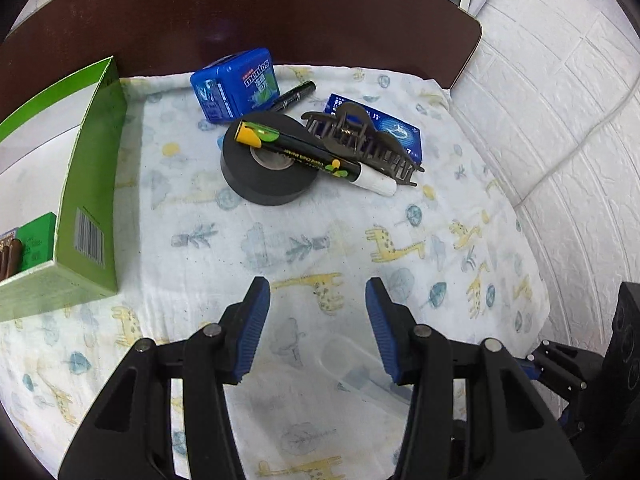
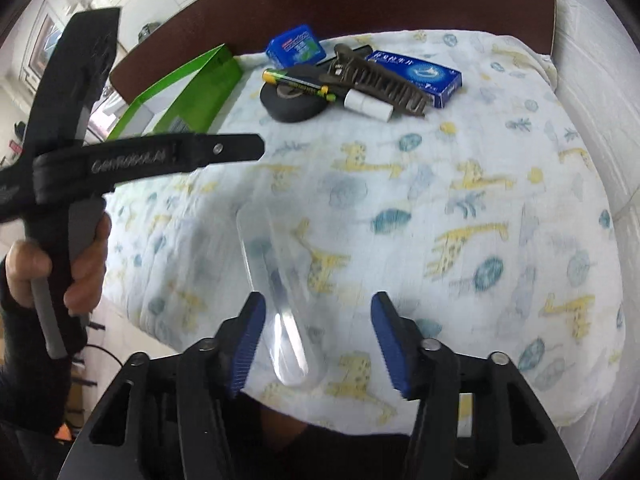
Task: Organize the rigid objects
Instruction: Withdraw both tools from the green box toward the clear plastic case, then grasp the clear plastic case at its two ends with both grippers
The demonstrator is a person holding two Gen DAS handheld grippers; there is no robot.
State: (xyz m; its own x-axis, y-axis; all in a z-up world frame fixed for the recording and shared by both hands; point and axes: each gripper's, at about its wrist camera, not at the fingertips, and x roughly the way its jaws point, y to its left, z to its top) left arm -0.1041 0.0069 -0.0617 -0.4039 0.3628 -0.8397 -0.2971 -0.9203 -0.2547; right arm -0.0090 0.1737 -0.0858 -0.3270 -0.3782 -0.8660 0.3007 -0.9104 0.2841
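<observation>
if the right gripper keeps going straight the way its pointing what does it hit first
Most likely the clear plastic case lying on the giraffe-print cloth, just ahead of the open right gripper. The case sits slightly toward the left finger, and blur leaves its depth uncertain.

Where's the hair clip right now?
The brown hair clip lies at the far end of the cloth, resting on the flat blue box, right of the black tape roll and touching the marker's white cap.
</observation>
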